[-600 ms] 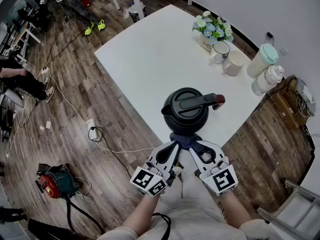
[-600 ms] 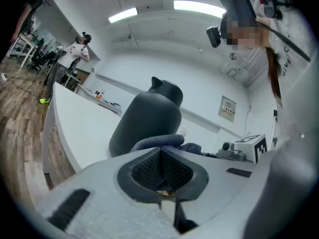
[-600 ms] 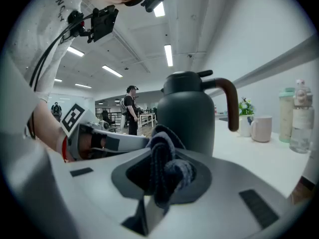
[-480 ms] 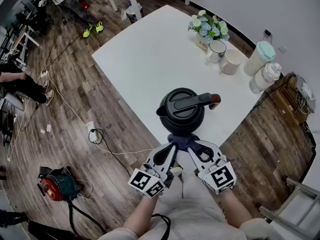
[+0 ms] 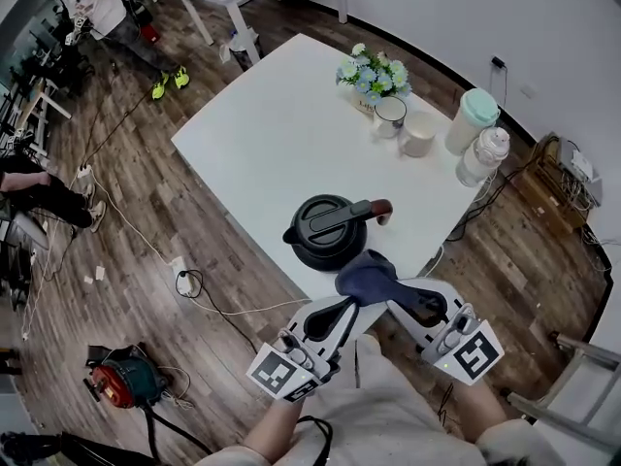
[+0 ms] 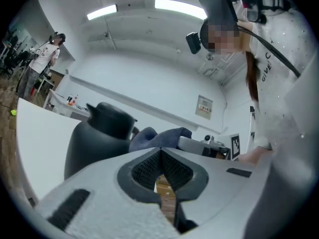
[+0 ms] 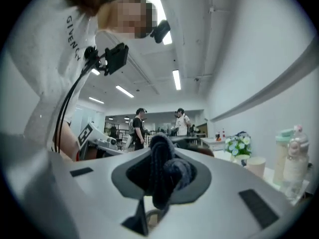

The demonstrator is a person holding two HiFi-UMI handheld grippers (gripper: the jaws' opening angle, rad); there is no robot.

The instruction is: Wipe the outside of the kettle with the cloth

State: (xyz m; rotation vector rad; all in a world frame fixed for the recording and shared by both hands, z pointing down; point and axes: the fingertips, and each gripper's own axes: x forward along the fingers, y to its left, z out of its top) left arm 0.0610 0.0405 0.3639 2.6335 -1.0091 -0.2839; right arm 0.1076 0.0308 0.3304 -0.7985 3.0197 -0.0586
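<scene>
Your right gripper (image 5: 385, 282) is clamped on the dark blue cloth (image 5: 366, 274). In the right gripper view the bunched cloth (image 7: 163, 175) fills the gap between the jaws and hangs a little below them. Your left gripper (image 5: 341, 307) has its jaws closed tip to tip with nothing between them. The left gripper view (image 6: 160, 152) shows the pads meeting, with only wood floor in the slot below.

The black kettle (image 5: 328, 229) stands upright at the near edge of the white table (image 5: 262, 134). Its lid is on and its handle points right. You hold the cloth just near and right of the kettle, around the table's near edge; contact with the kettle body can't be told. The left gripper sits just left of the right one, nearer to you, off the table. In the left gripper view the kettle (image 6: 98, 138) is left of the cloth (image 6: 160, 136).

At the far right of the table are a flower pot (image 5: 371, 72), a mug (image 5: 390, 115), a pale cup (image 5: 419, 137), a green-lidded tumbler (image 5: 473, 118) and a clear bottle (image 5: 483, 156). On the wood floor to the left, a red machine (image 5: 121, 378) sits near loose cables.
</scene>
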